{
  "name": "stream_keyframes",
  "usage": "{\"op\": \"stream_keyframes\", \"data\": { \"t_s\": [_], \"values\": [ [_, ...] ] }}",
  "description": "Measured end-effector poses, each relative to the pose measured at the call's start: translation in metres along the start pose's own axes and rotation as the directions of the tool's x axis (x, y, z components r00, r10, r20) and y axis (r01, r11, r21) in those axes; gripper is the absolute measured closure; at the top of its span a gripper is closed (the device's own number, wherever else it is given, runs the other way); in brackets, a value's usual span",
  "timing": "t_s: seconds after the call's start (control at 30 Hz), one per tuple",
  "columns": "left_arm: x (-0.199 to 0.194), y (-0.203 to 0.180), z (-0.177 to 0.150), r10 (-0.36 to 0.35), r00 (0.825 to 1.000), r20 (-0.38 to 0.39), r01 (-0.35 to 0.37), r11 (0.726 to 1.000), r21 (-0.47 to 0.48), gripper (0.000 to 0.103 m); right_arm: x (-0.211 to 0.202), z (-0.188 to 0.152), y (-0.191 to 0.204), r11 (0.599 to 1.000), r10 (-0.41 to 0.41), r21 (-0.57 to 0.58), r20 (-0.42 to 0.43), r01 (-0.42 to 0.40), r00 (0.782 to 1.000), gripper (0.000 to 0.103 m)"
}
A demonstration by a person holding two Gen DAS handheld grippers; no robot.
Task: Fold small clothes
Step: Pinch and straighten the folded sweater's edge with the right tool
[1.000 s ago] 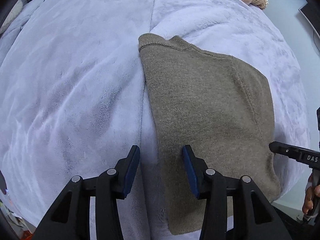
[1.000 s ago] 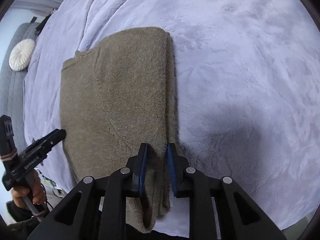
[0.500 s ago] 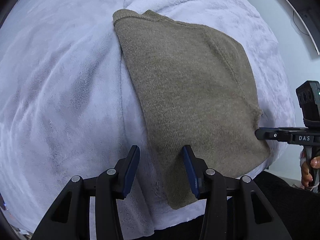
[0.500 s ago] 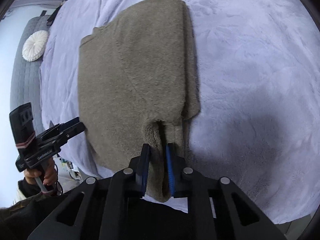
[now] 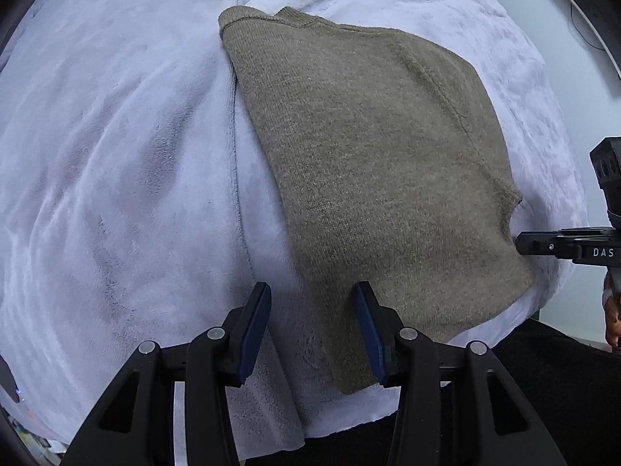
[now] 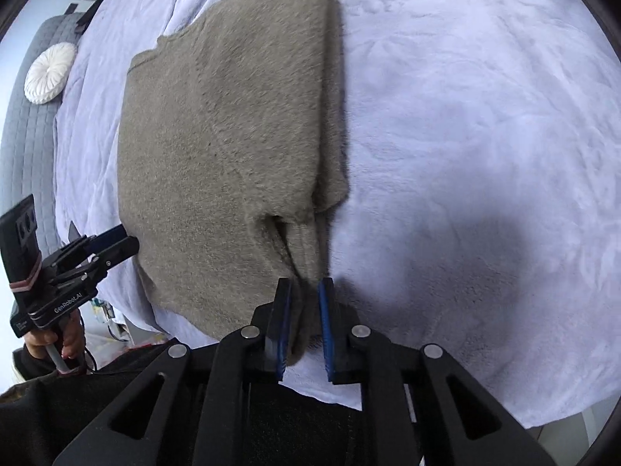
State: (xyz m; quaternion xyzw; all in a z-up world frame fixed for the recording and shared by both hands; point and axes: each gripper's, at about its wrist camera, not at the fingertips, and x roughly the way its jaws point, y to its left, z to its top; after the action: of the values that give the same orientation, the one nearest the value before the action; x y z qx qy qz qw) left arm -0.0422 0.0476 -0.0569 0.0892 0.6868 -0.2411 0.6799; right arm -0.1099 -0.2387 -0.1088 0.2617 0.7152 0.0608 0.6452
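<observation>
An olive-brown knit sweater [image 5: 372, 163] lies folded lengthwise on the pale lavender blanket [image 5: 116, 155]; it also shows in the right wrist view [image 6: 225, 147]. My left gripper [image 5: 312, 330] is open, its fingers straddling the sweater's near left corner just above the bed edge. My right gripper [image 6: 304, 322] is shut on a pinched-up fold of the sweater's hem at its near right corner, lifting it slightly. The right gripper also shows at the right edge of the left wrist view [image 5: 562, 246], and the left gripper at the left of the right wrist view [image 6: 104, 248].
The blanket [image 6: 465, 116] covers a bed whose near edge runs just under both grippers. A round white cushion [image 6: 50, 73] rests on a grey quilted headboard [image 6: 23, 147] at far left. A dark monitor edge [image 5: 582, 0] is at upper right.
Both grippers have pulled back toward the bed's near edge. The right gripper has lifted the hem corner into a raised fold. The left gripper stayed open.
</observation>
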Motion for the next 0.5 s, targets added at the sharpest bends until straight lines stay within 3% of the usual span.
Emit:
{"op": "stream_keyframes", "data": {
  "t_s": [0.07,0.27,0.4,0.47,0.5],
  "values": [
    [0.001,-0.003,0.001,0.001,1.000,0.003,-0.001,1.000,-0.001,0.056,-0.010,-0.001,-0.002,1.000,-0.029,0.007,0.025,0.029,0.999,0.088],
    [-0.003,-0.003,0.000,0.019,1.000,0.010,-0.019,1.000,0.002,0.056,-0.027,0.010,-0.003,1.000,-0.004,0.030,0.100,0.001,0.995,0.086],
    [-0.015,-0.003,0.006,0.052,0.997,0.058,-0.051,0.998,-0.021,0.056,-0.039,0.017,0.001,1.000,0.007,0.015,0.117,-0.009,0.993,0.085],
    [-0.025,-0.001,0.012,0.070,0.994,0.086,-0.065,0.996,-0.055,0.056,-0.039,0.018,0.013,1.000,-0.009,0.008,0.124,0.008,0.992,0.076],
    [-0.030,0.000,0.016,0.077,0.992,0.097,-0.070,0.995,-0.070,0.056,-0.040,0.020,0.018,1.000,-0.025,0.006,0.128,0.024,0.991,0.062]
  ]
}}
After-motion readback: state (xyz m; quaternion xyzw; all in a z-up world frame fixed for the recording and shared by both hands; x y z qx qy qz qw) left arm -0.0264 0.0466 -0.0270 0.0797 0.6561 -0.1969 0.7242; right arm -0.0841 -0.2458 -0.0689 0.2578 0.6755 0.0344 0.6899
